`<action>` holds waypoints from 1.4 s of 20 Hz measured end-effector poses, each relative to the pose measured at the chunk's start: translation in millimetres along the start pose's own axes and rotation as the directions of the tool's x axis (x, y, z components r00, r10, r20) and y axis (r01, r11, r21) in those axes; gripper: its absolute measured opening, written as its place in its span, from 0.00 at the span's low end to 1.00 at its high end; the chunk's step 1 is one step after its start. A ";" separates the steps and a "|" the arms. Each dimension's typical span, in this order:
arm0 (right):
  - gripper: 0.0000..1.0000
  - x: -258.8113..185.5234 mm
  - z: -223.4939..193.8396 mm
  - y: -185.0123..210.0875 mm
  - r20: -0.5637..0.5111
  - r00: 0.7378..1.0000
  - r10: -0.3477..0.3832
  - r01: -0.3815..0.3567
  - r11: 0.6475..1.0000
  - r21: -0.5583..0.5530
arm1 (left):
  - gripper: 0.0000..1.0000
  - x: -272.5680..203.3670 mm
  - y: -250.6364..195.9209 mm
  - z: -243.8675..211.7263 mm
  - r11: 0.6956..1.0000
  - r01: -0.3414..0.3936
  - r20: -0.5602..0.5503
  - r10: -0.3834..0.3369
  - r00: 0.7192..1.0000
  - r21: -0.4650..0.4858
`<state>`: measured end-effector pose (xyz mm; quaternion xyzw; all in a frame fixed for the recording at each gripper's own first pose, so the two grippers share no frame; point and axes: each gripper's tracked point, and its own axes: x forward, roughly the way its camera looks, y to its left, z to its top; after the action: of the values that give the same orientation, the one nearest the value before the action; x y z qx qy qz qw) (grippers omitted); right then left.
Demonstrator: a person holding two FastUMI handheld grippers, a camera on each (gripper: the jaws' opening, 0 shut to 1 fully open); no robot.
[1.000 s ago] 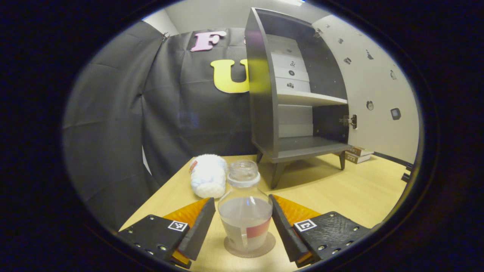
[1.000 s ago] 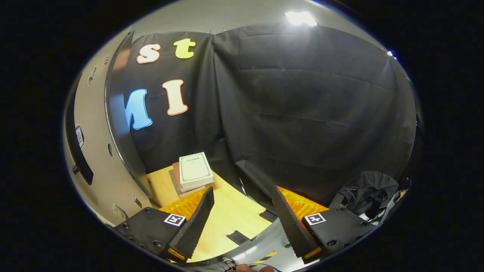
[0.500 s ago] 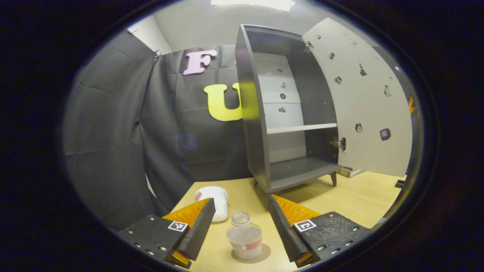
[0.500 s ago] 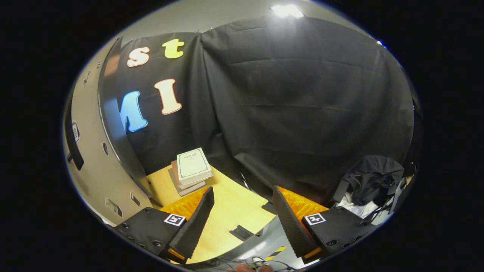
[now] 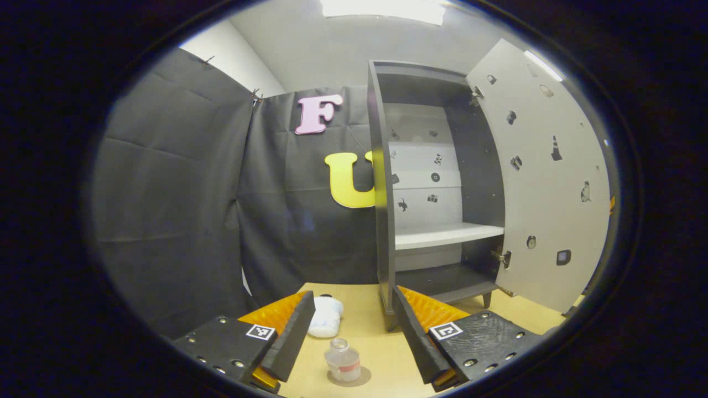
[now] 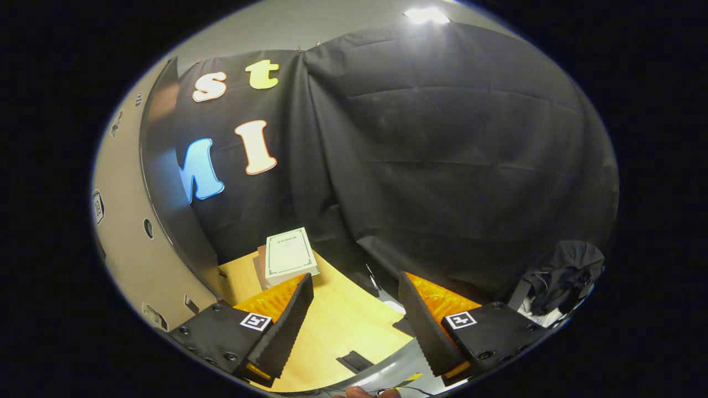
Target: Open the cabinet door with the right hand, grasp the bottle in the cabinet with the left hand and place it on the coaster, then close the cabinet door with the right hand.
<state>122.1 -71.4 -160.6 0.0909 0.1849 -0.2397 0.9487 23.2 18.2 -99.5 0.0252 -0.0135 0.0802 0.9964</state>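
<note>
So the small clear glass bottle with the red-banded label is sitting upright on the round brown coaster, right in front of the tall dark grey cabinet. My left gripper is spread wide, nothing in it, hanging above the bottle and well clear of it. My right gripper is spread and empty too, just off the outer side of the cabinet's pale grey door, which stands swung wide.

Only the door is left to shut, I reckon. The risk: I'm starting from behind the panel, so if I shove it hard it could slam and rock the whole cabinet on its skinny legs. The bottle is near those legs, and a jolt might tip it.

The light wooden tabletop looks smooth. A fluffy white bundle lies beside the cabinet's left foot, and a stack of books sits behind the door. Black cloth hangs all round the booth.
</note>
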 end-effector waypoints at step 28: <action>0.98 -62.3 119.7 137.4 0.118 0.741 0.661 -0.623 0.742 -0.247 | 0.87 -90.5 -122.6 103.1 0.991 -0.118 -0.041 0.115 0.992 -0.070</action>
<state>175.1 42.9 -15.0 0.0335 0.0688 0.1147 0.9905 -48.8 -122.4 -5.2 -0.0130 0.0005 0.1383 0.9903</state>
